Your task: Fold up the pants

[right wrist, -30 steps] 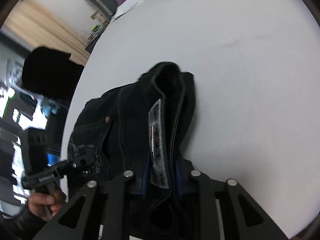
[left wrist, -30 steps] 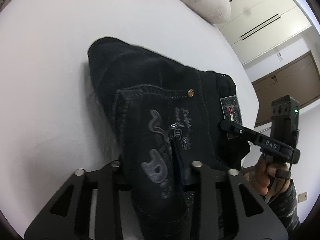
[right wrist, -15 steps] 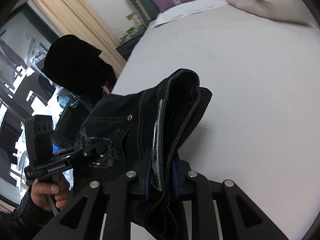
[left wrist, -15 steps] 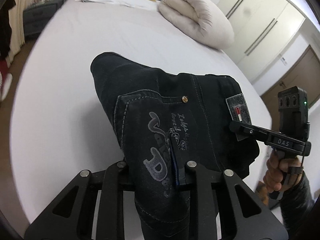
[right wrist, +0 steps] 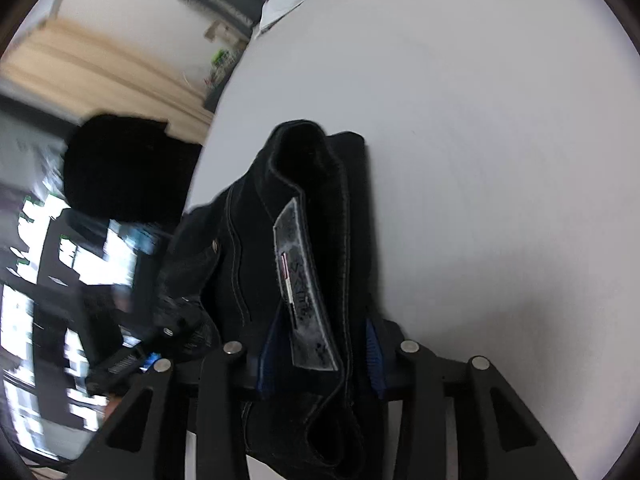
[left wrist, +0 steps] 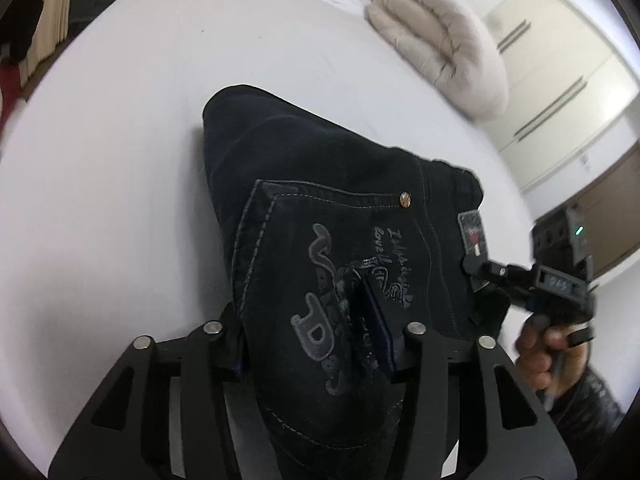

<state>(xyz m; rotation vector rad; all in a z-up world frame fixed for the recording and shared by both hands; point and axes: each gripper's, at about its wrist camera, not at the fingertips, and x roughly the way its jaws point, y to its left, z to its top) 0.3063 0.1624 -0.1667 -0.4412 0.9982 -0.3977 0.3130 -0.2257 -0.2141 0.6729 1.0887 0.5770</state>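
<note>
The pants are dark denim, bunched into a thick wad and held up off the white bed between the two grippers, with the far end sagging toward the sheet. From here they look heavy for cloth and fairly stiff: the doubled waistband stands up in a firm ridge in the right wrist view rather than collapsing. They should not slip much, since denim is rough, but several layers stacked together can slide over one another.

The left gripper is clamped on the back pocket area, its fingers pressed in on either side of the embroidered patch. The right gripper is closed on the waistband edge, right by the grey label (the blue pads bite in on both sides of the fold). In the left view the right one reaches in from the side and meets the cloth at that same label.

I would judge the waistband and the pocket seams the best places to hold, being thick and stitched. A thin single layer would likely pull loose.

Beyond, a beige pillow lies at the far edge of the bed, well apart from the pants, with white wardrobe doors behind it.
</note>
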